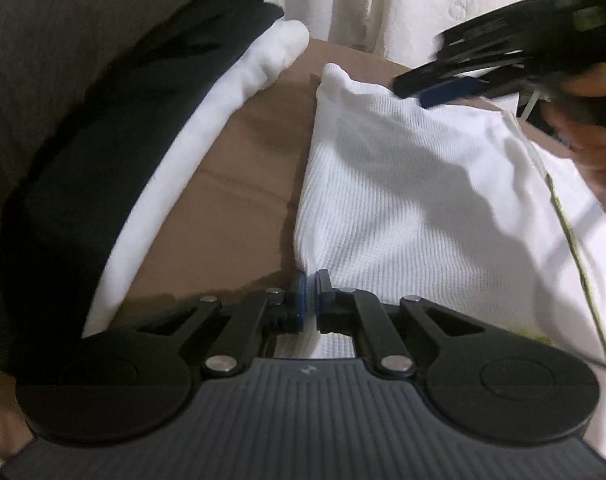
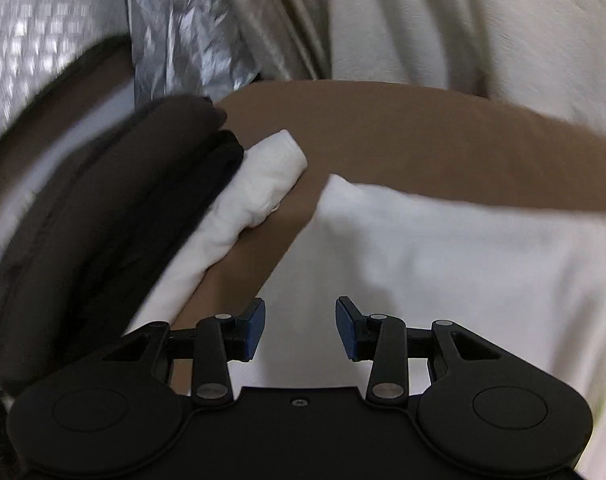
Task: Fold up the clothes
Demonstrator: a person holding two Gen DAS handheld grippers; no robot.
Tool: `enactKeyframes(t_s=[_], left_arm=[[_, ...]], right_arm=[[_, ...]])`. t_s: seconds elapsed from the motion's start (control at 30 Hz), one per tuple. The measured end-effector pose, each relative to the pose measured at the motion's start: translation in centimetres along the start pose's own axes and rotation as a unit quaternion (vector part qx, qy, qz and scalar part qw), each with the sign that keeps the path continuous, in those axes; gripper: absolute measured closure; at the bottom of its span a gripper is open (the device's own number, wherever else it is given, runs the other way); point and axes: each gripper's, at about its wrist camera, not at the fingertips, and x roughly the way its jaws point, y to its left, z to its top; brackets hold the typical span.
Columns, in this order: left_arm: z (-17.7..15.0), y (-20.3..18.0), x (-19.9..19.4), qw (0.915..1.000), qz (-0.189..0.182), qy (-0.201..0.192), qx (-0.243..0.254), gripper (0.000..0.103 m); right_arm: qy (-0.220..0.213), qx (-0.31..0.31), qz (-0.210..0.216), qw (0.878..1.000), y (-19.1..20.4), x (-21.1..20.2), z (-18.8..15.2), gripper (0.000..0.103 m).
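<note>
The right gripper (image 1: 443, 84) is smeared by motion blur in the left wrist view, and the hand (image 1: 591, 120) behind it is cut off by the right edge. The white garment (image 1: 403, 184) is hidden below by the left gripper (image 1: 311, 296) and cropped at the right.

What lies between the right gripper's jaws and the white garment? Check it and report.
Nothing visible. The right gripper hangs with its jaws open directly over the white garment, with no other thing between them. The stack of folded clothes lies off to the left on the brown surface. The left gripper is shut on the garment's near corner.
</note>
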Motion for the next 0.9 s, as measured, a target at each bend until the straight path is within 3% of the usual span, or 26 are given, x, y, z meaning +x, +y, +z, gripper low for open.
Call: enactKeyframes(t_s=[0.13, 0.27, 0.37, 0.4, 0.47, 0.57, 0.7, 0.83, 0.9], left_arm=[[0.3, 0.6, 0.8, 0.9999, -0.015, -0.006, -0.002, 0.098], [0.4, 0.6, 1.4, 0.9997, -0.022, -0.004, 0.005, 0.098], [0.6, 0.9, 1.8, 0.9996, -0.028, -0.001, 0.001, 0.098], [0.6, 1.0, 1.8, 0.9996, -0.029, -0.002, 0.001, 0.098], [0.4, 0.9, 1.6, 0.9995, -0.029, -0.007, 0.005, 0.098], [0.4, 1.1, 1.1, 0.9995, -0.031, -0.012, 0.000, 0.100], [0.6, 1.3, -0.2, 0.9992, -0.030, -0.026, -0.007, 0.100], [0.6, 1.8, -0.4, 0.9994, -0.022, -0.017, -0.020, 0.099], [0.2, 1.7, 0.0, 0.9999, -0.005, -0.003, -0.010, 0.097]], right_arm=[[-0.004, -0.095, -0.077, 0.992, 0.1, 4.2, 1.5, 0.059], [-0.005, -0.114, -0.039, 0.993, -0.8, 7.1, 2.1, 0.059], [-0.004, -0.172, -0.040, 0.984, -0.5, 9.2, 1.7, 0.059], [-0.016, -0.180, -0.041, 0.983, -0.5, 9.5, 1.4, 0.065], [-0.024, -0.169, -0.027, 0.985, -0.2, 9.4, 1.5, 0.100], [-0.060, -0.194, -0.048, 0.978, 1.3, 8.3, 1.4, 0.100], [-0.112, -0.153, -0.035, 0.981, 2.5, 5.8, 3.8, 0.100], [-0.097, -0.175, -0.046, 0.979, 4.7, 5.9, 5.0, 0.100], [-0.072, -0.161, -0.075, 0.982, 4.4, 6.7, 4.9, 0.099]])
